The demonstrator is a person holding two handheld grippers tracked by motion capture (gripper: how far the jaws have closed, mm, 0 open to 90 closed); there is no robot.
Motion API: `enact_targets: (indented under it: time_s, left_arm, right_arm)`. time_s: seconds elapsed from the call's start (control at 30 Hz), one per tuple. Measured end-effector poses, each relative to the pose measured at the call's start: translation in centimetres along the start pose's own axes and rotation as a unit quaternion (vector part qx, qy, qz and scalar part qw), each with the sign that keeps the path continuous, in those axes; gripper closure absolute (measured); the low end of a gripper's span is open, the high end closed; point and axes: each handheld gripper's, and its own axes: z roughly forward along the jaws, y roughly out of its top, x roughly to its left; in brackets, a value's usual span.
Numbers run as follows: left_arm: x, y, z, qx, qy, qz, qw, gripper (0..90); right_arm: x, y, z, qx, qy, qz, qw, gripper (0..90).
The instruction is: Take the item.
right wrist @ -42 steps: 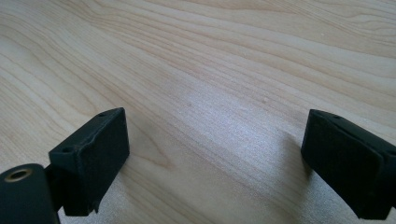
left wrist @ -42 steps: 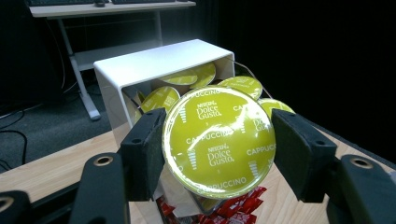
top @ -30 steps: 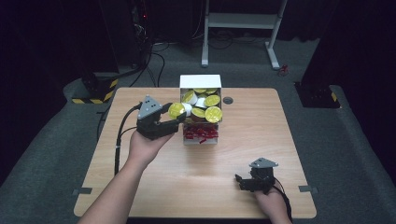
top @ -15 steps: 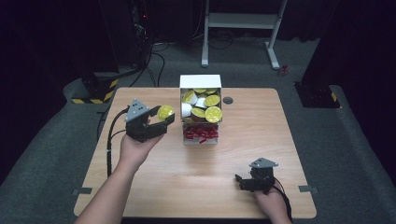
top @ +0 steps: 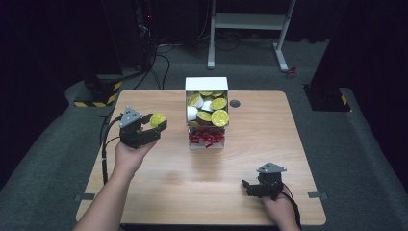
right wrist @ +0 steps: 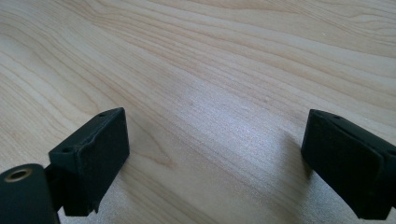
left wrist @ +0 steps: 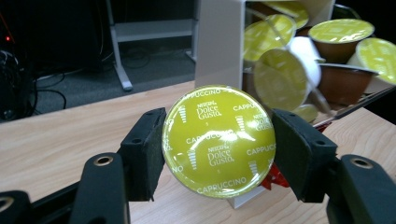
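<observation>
dark floor and black stands ring a wooden table (top: pixel 173 192) in the room. the left gripper (top: pixel 155 126) squeezes a yellow coffee pod (left wrist: pixel 218 141) from both sides, its black pads tight on the rim, up off the table and just left of the white box (top: pixel 207 84). that box is full of more yellow pods (top: pixel 219 117). something red (top: pixel 206 137) sits at its front, maybe wrappers. the right gripper (top: pixel 251 186) rests near the table's front edge, jaws wide apart with nothing in them.
</observation>
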Motion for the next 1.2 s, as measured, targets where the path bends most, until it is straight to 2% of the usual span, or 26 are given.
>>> enact_targets:
  time_s: [0.37,0.7,0.9,1.1,1.2]
  left_arm:
    - [2.1,-1.8,0.3,0.013,0.018,-0.016,0.9996,38.4]
    - [3.8,-3.2,0.7,0.028,0.037,-0.02,0.9987,38.5]
    - [4.2,-3.9,1.6,0.04,0.046,-0.026,0.9978,38.5]
    - [4.1,-4.2,2.8,0.049,0.047,-0.021,0.9975,38.5]
    - [4.1,-4.4,3.8,0.063,0.054,-0.019,0.9964,38.5]
  right_arm:
    - [0.0,0.0,0.0,0.001,0.0,0.001,1.0,7.6]
    - [0.0,0.0,0.0,0.001,0.0,0.001,1.0,7.6]
    - [0.0,0.0,-0.1,0.001,-0.001,0.001,1.0,7.6]
    - [0.0,0.0,0.0,0.001,-0.001,0.001,1.0,7.6]
    - [0.0,0.0,-0.1,0.0,0.0,-0.001,1.0,7.7]
